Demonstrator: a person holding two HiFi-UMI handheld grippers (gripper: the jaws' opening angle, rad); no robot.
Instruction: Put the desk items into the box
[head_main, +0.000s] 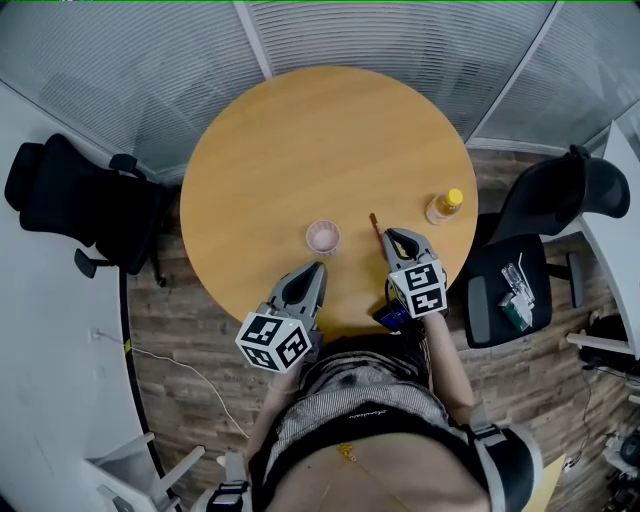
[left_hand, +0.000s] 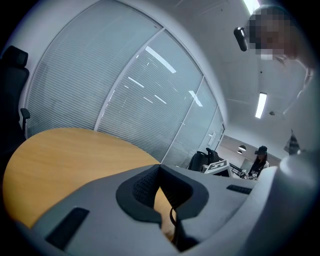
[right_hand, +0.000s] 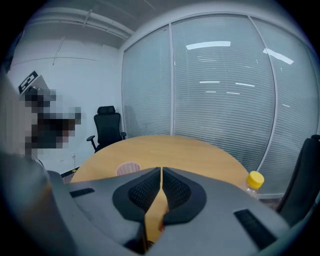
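A pink cup (head_main: 323, 237) stands near the front of the round wooden table (head_main: 300, 150). A thin brown stick-like item (head_main: 374, 225) lies to its right. Further right, a clear bottle with a yellow cap (head_main: 445, 206) stands by the table's edge. My left gripper (head_main: 316, 270) hovers just in front of the cup, jaws closed together, with nothing in them. My right gripper (head_main: 398, 237) is beside the thin item, shut and empty. In the right gripper view the cup (right_hand: 128, 168) sits left of the right gripper (right_hand: 161, 170) and the bottle (right_hand: 254, 182) to the right. No box shows in any view.
A black office chair (head_main: 70, 200) stands left of the table. Another chair (head_main: 530, 270) at the right has small items (head_main: 517, 295) on its seat. A dark blue thing (head_main: 392, 315) shows under the right gripper's cube at the table's near edge. Glass walls with blinds stand behind.
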